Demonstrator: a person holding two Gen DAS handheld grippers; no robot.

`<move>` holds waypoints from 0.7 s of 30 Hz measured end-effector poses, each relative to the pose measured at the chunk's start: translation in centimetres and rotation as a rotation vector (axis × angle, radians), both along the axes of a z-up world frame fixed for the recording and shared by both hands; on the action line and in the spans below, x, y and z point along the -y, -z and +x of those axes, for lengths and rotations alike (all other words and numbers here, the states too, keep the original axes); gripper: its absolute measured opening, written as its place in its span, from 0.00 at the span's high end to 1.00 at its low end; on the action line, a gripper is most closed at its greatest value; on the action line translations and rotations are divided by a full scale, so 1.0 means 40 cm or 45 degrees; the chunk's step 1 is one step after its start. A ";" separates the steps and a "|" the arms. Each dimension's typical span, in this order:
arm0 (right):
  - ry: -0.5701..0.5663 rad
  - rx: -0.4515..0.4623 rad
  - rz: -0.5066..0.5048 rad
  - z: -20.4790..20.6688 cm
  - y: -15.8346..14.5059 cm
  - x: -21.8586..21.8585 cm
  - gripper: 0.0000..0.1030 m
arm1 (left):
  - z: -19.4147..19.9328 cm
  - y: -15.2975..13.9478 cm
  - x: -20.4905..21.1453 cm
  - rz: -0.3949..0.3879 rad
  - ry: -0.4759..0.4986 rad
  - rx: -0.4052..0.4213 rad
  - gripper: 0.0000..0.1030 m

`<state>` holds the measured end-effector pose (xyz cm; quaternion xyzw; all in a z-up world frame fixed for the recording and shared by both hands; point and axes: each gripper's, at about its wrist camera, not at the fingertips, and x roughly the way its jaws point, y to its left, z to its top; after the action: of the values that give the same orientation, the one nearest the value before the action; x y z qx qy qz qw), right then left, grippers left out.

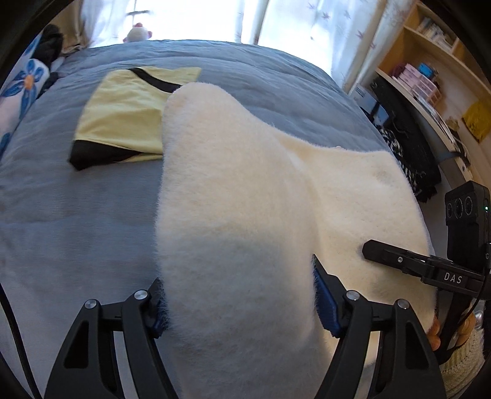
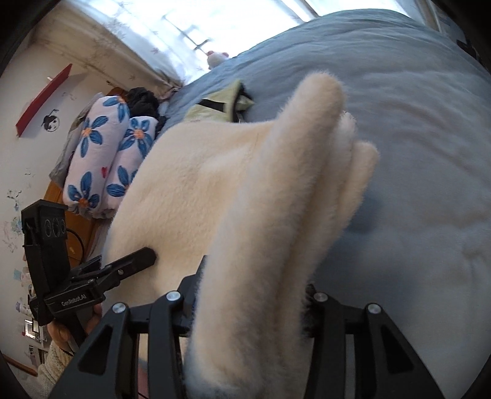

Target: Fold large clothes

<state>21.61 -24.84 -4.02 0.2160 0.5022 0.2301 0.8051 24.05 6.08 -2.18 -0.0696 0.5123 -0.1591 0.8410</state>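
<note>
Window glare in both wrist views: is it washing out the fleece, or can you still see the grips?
Left wrist: window blown out, but the cream fleece stays readable between the left gripper pads. Right wrist: same glare at top, fisheye bending the bed; the right gripper clamps bunched fleece, slightly soft up close.

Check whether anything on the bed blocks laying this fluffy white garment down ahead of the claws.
Partly. The folded yellow garment lies on the blue bedding ahead-left, and the fluffy white garment already overlaps its near edge. Bedding to the right looks bare.
</note>
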 end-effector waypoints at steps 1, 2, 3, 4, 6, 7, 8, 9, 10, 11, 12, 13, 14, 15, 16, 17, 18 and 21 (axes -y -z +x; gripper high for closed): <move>-0.014 0.016 0.008 0.011 -0.015 -0.031 0.58 | 0.006 -0.016 -0.038 0.003 -0.020 0.011 0.29; -0.025 0.028 0.013 0.023 -0.028 -0.059 0.58 | 0.011 -0.029 -0.067 0.005 -0.035 0.020 0.29; -0.037 0.040 0.022 0.039 -0.044 -0.090 0.58 | 0.020 -0.047 -0.104 0.009 -0.053 0.033 0.29; -0.053 0.052 0.033 0.065 -0.064 -0.128 0.58 | 0.035 -0.064 -0.141 0.015 -0.067 0.046 0.29; -0.073 0.077 0.046 0.117 -0.097 -0.193 0.58 | 0.067 -0.088 -0.211 0.025 -0.085 0.072 0.29; -0.080 0.089 0.049 0.140 -0.109 -0.217 0.58 | 0.092 -0.105 -0.240 0.035 -0.089 0.089 0.29; -0.084 0.102 0.055 0.170 -0.122 -0.246 0.58 | 0.116 -0.117 -0.264 0.041 -0.092 0.104 0.29; -0.086 0.117 0.060 0.204 -0.136 -0.274 0.58 | 0.148 -0.130 -0.292 0.046 -0.096 0.119 0.29; -0.092 0.131 0.063 0.242 -0.150 -0.301 0.58 | 0.180 -0.141 -0.315 0.057 -0.093 0.133 0.29; -0.091 0.140 0.068 0.270 -0.158 -0.318 0.58 | 0.216 -0.152 -0.340 0.059 -0.095 0.146 0.29; -0.089 0.150 0.077 0.312 -0.167 -0.340 0.58 | 0.261 -0.161 -0.366 0.062 -0.095 0.157 0.29; -0.085 0.158 0.091 0.358 -0.173 -0.360 0.58 | 0.304 -0.168 -0.389 0.063 -0.096 0.169 0.29; -0.076 0.164 0.106 0.403 -0.175 -0.377 0.58 | 0.352 -0.171 -0.411 0.065 -0.095 0.179 0.29; -0.072 0.171 0.118 0.450 -0.176 -0.397 0.58 | 0.389 -0.173 -0.426 0.072 -0.092 0.189 0.29; -0.068 0.177 0.122 0.492 -0.172 -0.412 0.58 | 0.439 -0.171 -0.441 0.074 -0.091 0.199 0.29; -0.060 0.185 0.125 0.526 -0.167 -0.423 0.58 | 0.485 -0.167 -0.447 0.078 -0.087 0.204 0.29; -0.052 0.190 0.129 0.572 -0.159 -0.438 0.58 | 0.536 -0.156 -0.462 0.081 -0.081 0.211 0.29; -0.012 0.187 0.147 0.693 -0.109 -0.472 0.58 | 0.674 -0.099 -0.498 0.059 -0.066 0.199 0.29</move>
<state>49.31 -5.98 0.32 0.2422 0.4286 0.2776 0.8250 51.02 26.01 1.76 -0.0506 0.4467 -0.1303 0.8837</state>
